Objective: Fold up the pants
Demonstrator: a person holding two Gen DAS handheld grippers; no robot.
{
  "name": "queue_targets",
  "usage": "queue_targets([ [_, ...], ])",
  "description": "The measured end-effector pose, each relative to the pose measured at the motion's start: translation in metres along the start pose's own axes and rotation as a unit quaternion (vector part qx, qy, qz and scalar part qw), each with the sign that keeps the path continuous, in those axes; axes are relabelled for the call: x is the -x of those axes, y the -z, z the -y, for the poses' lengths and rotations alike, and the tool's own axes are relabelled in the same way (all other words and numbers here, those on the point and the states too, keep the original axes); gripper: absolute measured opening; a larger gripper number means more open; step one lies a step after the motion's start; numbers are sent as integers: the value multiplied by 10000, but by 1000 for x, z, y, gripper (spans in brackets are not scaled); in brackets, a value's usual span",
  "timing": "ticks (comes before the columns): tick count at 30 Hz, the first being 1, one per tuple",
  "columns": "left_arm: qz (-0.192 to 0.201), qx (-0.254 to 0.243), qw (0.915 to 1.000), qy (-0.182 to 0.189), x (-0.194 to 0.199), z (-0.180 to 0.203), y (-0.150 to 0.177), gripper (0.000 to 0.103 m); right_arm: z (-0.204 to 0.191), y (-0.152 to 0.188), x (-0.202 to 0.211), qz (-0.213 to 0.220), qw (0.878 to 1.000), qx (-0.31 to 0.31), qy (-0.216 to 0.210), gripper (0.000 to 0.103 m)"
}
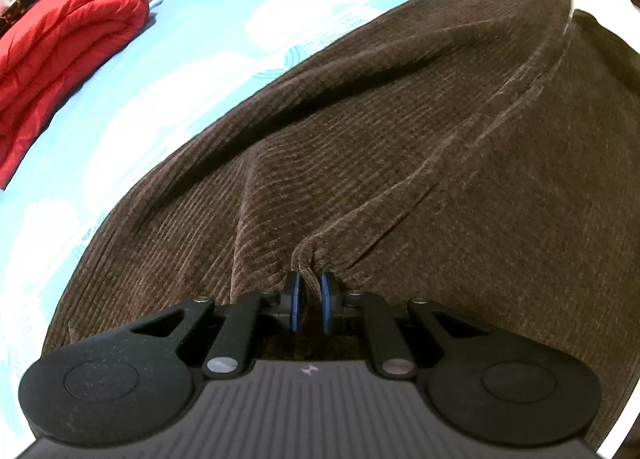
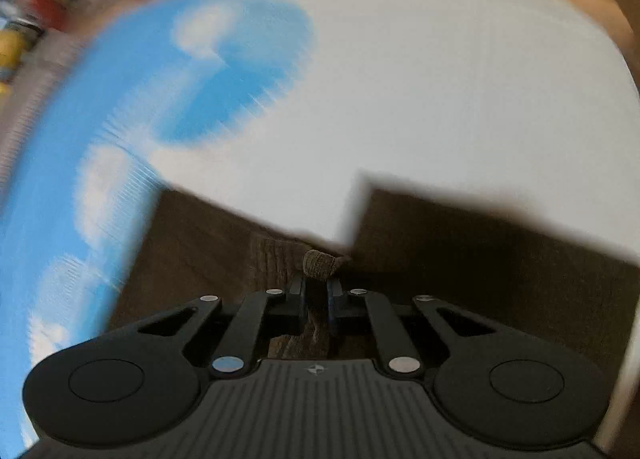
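Beside the gripped pants (image 1: 360, 139) lies a red quilt (image 1: 60, 55).

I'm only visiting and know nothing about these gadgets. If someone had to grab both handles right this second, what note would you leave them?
Left gripper: shut on a bunched edge of the brown corduroy pants.
Right gripper: shut on another pinch of the same pants; its view is motion-blurred.
The pants are spread over the blue-and-white bedsheet, rumpled and partly lifted. A folded red blanket lies beside them, apart.
Done: both edges gripped.
Left: probably carry the held edges across, lay them down, smooth, then fold again. No finished fold shows yet.
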State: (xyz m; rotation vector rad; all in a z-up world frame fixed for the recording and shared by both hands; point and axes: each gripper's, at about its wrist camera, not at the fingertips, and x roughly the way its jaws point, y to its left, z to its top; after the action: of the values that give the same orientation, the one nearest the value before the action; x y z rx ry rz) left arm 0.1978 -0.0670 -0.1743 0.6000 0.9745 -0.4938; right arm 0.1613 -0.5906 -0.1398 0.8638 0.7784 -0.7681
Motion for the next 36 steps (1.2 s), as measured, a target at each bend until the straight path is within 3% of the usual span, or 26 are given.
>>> queue_targets([
  [3, 84, 46, 9999, 115, 1, -2, -2, 11, -24, -16, 30, 897, 9912, 533, -811, 9],
  [6, 186, -122, 9993, 291, 3, 5, -2, 13, -26, -23, 31, 1263, 9873, 678, -686, 9],
  [8, 190, -247, 9988, 371, 5, 9, -1, 13, -16, -27, 8, 1008, 9931, 533, -267, 10],
  [11, 193, -242, 9986, 433, 6, 5, 1, 13, 8, -22, -29, 36, 9978, 176, 638, 15],
  [12, 205, -196, 9985, 470, 8, 3, 2, 15, 17, -20, -38, -246, 9962, -47, 836, 18],
  [13, 220, -134, 9983, 520, 10, -1, 2, 16, 21, -19, -39, -265, 9959, -181, 848, 19],
  [16, 448, 111, 9963, 719, 20, -10, 1, 34, -4, -21, -20, 460, 9946, 386, 846, 29],
  [18, 659, 317, 9938, 837, 30, -17, 0, 35, -30, -17, -5, 1071, 9875, 1011, 556, 37],
  [20, 845, 526, 9915, 833, 38, -25, 0, 35, -55, -7, 2, 1348, 9798, 1472, 93, 42],
  [24, 891, 876, 9910, 483, 44, -48, 6, 35, -110, 21, -25, 637, 9638, 2367, -1050, 42],
  [27, 755, 1250, 9893, 50, 46, -75, 21, 35, -144, 53, -52, 49, 9433, 3159, -1016, 38],
  [28, 707, 1396, 9876, -116, 47, -84, 27, 35, -153, 64, -65, -232, 9346, 3437, -881, 26],
  [29, 655, 1568, 9851, -273, 49, -94, 34, 35, -161, 76, -80, -494, 9260, 3674, -708, 23],
  [30, 609, 1755, 9817, -415, 51, -106, 42, 35, -162, 85, -85, -431, 9205, 3841, -577, 22],
  [32, 493, 2197, 9711, -792, 54, -133, 60, 35, -175, 97, -84, 33, 9040, 4261, -349, 9],
  [35, 216, 2831, 9480, -1441, 58, -173, 89, 35, -185, 86, -100, 323, 9178, 3953, -172, 1],
  [36, 126, 3081, 9384, -1561, 59, -185, 100, 36, -184, 89, -103, 457, 9164, 3975, -103, 0],
])
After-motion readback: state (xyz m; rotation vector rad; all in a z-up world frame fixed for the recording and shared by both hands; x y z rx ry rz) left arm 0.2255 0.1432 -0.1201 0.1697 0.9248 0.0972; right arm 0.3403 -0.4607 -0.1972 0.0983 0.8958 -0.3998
